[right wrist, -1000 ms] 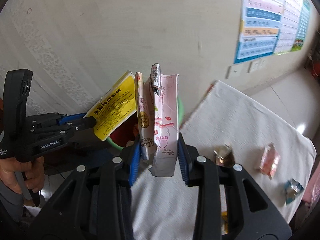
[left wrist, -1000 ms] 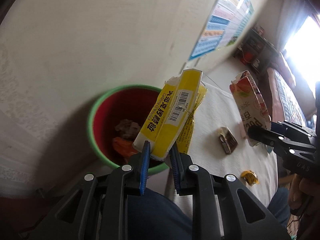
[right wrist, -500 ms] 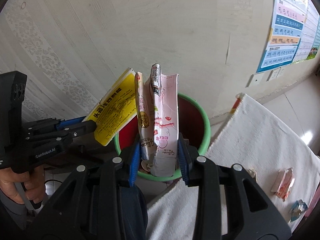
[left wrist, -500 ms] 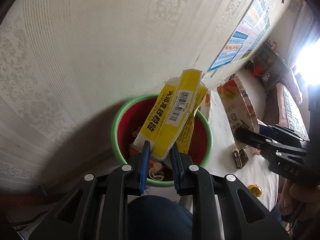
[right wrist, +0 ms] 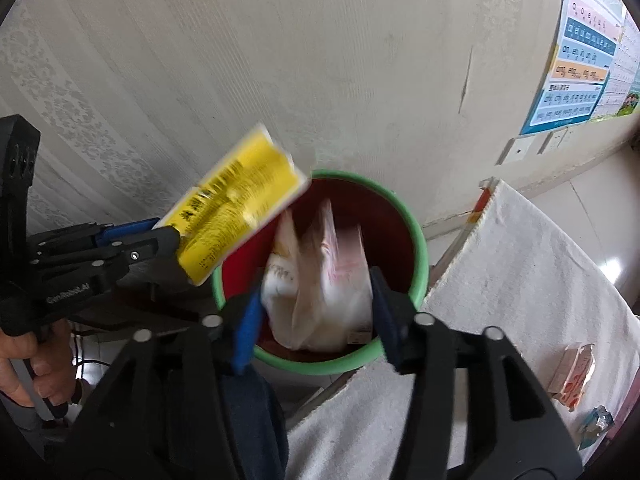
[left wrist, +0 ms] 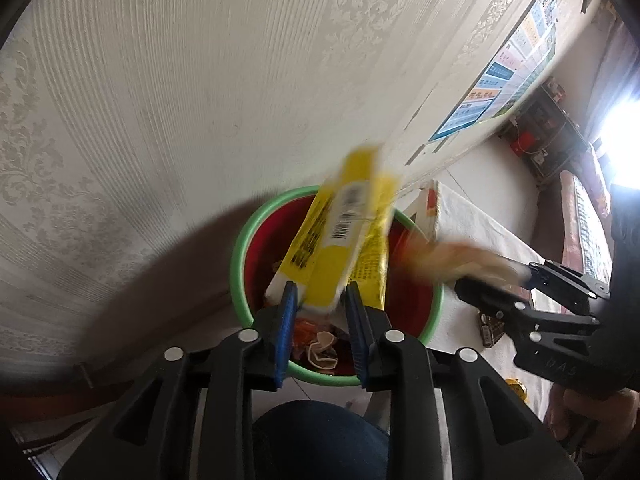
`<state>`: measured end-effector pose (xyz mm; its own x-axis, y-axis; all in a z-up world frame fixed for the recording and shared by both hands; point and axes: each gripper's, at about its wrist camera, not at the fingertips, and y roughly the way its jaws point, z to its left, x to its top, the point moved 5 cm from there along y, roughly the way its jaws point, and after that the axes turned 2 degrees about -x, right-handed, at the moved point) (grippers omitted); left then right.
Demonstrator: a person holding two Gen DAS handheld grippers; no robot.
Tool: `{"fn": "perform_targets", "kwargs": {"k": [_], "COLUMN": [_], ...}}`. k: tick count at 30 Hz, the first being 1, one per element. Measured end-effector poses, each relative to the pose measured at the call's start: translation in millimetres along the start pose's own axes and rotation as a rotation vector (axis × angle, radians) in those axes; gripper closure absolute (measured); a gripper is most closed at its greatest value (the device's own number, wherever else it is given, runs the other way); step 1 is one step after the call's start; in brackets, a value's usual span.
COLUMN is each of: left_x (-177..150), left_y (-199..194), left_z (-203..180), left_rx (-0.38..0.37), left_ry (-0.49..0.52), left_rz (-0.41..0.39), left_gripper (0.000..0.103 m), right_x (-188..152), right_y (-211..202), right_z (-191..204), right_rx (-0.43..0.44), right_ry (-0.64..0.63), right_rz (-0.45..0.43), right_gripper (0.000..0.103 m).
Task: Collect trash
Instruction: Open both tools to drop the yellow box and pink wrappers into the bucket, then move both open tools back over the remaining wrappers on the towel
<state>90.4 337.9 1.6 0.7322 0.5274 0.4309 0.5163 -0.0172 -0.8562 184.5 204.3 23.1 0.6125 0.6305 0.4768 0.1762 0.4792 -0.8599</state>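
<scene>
Over bin (right wrist: 416,236), fingers newly parted, wrappers (right wrist: 320,280) loosed

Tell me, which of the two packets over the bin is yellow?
The box at the left tongs. The other packet, pale pink and white, sits blurred between the right tongs, over the bin.

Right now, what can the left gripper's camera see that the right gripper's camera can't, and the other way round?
Only the left view shows the crumpled scraps at the bin's bottom and a bright window. Only the right view shows a hand holding the left gripper and a pink packet on the white cloth. Both show the green-rimmed bin, the yellow box blurred between opening jaws, the pink-white pouch dropping from the right gripper, and the wall poster.
</scene>
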Motion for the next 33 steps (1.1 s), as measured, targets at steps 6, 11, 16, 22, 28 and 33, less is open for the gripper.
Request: {"fn": "perform_targets", "kwargs": {"k": [6,11,16,22,28,33], "left_x": [2,-4,-18,-39,-57,-67], "left_y": [-3,-4,-6,-2,7,19], "left_z": [0,-17,-39,-77,-118,-157], "left_rx": [0.003,-0.014,-0.037,-0.076,-0.117,-0.137], "left_ry": [-0.009,0.026,0.058,0.118,0.160,0.212], "left_rz": [-0.023,-0.030,-0.028,-0.001,0.025,0.061], "left_gripper": [0.035,0.015,0.009,0.008,0.008,0.008], "right_x": [-6,-22,-44,-91,-132,-162], "right_y": [-10,-29,-51,-81,-102,-126], "right_z": [-8,-20,-37,-73,-115,-146], "right_rx": [-0.024,-0.034,-0.067,-0.122,-0.174,-0.219], "right_ry": [0.013,0.051,0.084,0.163,0.264,0.324], "right_rz": [-0.015,-0.032,-0.044,-0.054,-0.060,-0.081], "right_gripper": [0.035,0.028,0.017,0.015,0.015,0.015]}}
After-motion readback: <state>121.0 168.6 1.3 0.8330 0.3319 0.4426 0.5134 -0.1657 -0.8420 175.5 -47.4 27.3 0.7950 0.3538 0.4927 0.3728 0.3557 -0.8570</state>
